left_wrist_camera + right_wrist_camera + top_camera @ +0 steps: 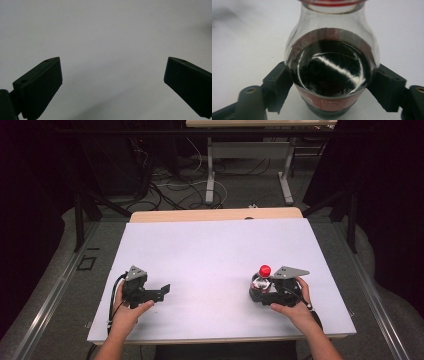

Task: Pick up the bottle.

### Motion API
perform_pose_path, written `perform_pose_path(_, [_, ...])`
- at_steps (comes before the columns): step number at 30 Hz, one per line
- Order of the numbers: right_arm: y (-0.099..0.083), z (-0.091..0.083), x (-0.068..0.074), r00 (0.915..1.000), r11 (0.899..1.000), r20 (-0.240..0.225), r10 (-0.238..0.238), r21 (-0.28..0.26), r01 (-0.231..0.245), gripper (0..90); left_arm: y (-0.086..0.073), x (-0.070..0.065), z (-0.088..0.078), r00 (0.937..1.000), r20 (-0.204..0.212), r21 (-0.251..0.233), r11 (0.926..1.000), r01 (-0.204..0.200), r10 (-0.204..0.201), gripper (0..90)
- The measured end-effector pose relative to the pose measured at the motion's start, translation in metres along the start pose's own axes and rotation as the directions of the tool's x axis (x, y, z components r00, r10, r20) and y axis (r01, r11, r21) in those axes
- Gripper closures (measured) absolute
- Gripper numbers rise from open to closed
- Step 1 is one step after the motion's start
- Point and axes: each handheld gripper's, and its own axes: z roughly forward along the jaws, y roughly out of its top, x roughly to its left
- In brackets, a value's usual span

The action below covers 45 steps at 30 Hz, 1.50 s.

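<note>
Item: bottle, red cap, dark liquid, stood upright near the right front of the white table. Your right gripper was clamped on its body, one jaw pressing each side, long axis vertical and crosswise to the jaws. Your left gripper hung released, jaws wide apart, well apart from the bottle.

2 black grippers — grey 3-cornered plates, black cables.
</note>
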Motion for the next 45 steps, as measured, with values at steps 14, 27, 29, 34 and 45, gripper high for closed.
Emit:
perform_pose_path(14, [0.003,0.0,0.007,0.998,0.999,0.051,-0.036,-0.007,0.037,28.6,-0.002,0.0,-0.004,0.9999,-0.013,-0.005,1.0,0.002,-0.002,2.0])
perform_pose_path(27, [0.009,0.007,0.02,0.9986,0.999,0.014,-0.05,-0.013,0.05,28.9,-0.003,-0.004,-0.003,1.0,-0.008,-0.006,1.0,0.0,0.0,2.0])
perform_pose_path(29, [0.011,0.008,0.023,0.9984,0.998,0.003,-0.056,-0.014,0.056,28.9,-0.003,-0.005,-0.003,0.9999,-0.011,-0.011,0.9999,-0.004,0.003,2.0])
perform_pose_path(34, [0.016,0.01,0.033,0.9967,0.997,-0.019,-0.079,-0.03,0.078,28.9,-0.001,-0.01,-0.003,0.9999,0.002,-0.006,0.9999,-0.01,0.01,2.0])
perform_pose_path(45, [0.025,0.014,0.052,0.9905,0.993,-0.074,-0.116,-0.012,0.115,28.9,0.01,-0.032,-0.008,0.9975,0.044,-0.032,0.9981,-0.053,0.054,2.0])
